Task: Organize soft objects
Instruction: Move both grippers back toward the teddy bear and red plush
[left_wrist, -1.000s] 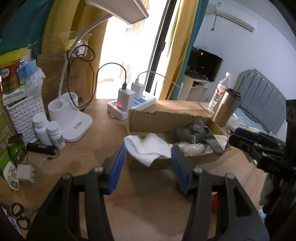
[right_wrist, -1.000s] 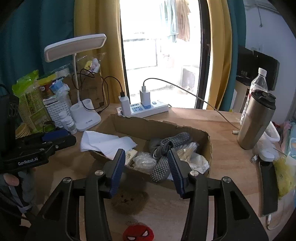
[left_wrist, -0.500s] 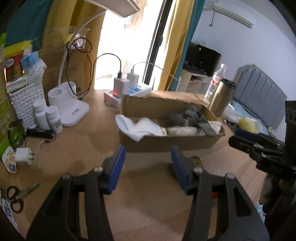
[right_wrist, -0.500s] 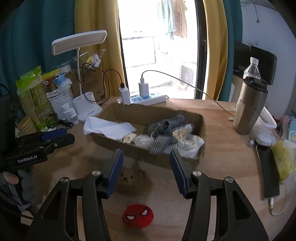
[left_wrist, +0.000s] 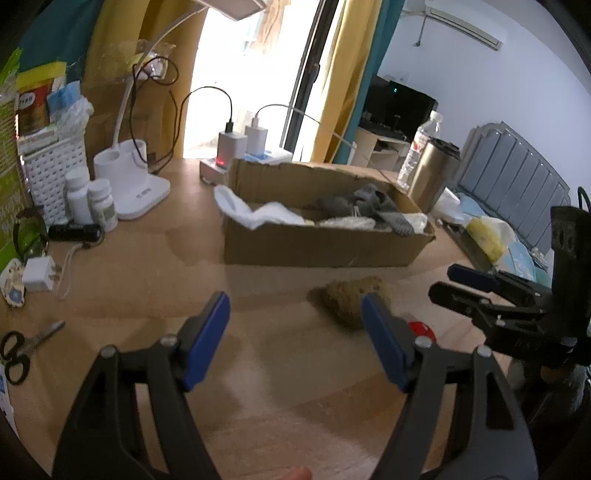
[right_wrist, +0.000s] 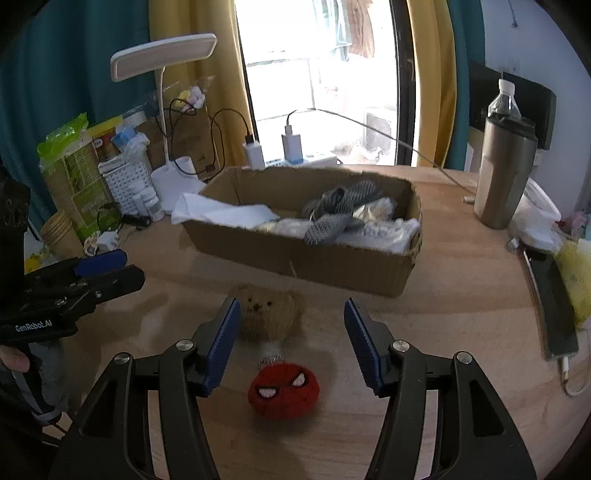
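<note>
A cardboard box on the wooden table holds a white cloth, grey socks and pale bags. In front of it lie a brown plush toy and a red masked plush ball, of which the left wrist view shows only an edge. My right gripper hangs over both toys, its jaws opening, its pads touching nothing. My left gripper hovers left of the brown toy over bare table, its jaws opening and empty.
A white desk lamp, a power strip with chargers, pill bottles and a white basket crowd the back left. Scissors lie front left. A steel tumbler and a phone stand at the right.
Both grippers have drawn back from the box and sunk toward the table front. Their jaws stand wider. The brown toy and the red ball have come into fuller view.
</note>
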